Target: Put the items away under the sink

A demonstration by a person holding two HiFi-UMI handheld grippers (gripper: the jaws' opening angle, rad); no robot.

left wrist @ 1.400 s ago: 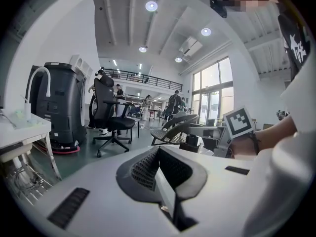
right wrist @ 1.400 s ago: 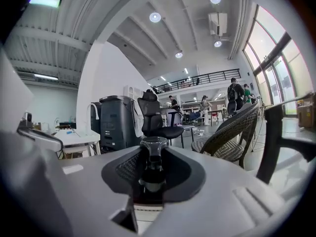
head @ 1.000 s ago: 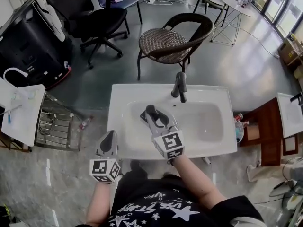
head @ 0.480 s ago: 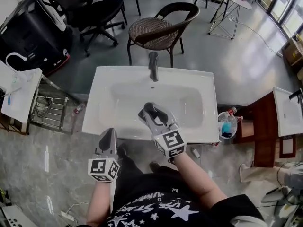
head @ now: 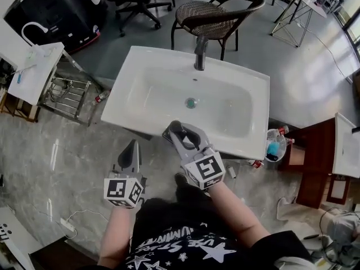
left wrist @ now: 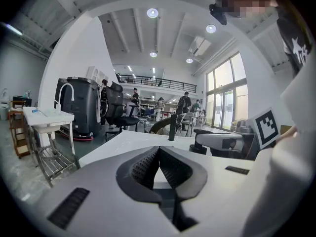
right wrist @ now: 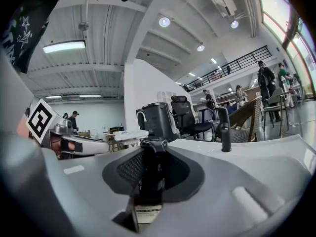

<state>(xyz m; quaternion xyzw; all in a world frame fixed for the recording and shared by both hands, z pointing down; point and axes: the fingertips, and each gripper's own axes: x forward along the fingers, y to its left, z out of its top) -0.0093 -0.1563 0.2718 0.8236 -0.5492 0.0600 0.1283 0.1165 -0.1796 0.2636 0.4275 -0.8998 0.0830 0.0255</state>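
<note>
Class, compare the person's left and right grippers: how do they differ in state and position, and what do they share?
The right gripper is shut on a dark labelled bottle; the left gripper is shut on nothing. In the head view the right gripper reaches the front edge of the sink, while the left gripper sits short of it, over the floor. Both are white with a marker cube.

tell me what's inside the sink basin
Only the drain shows in the white sink basin; nothing else lies there. The right gripper, shut on a dark bottle, covers part of the front rim.
</note>
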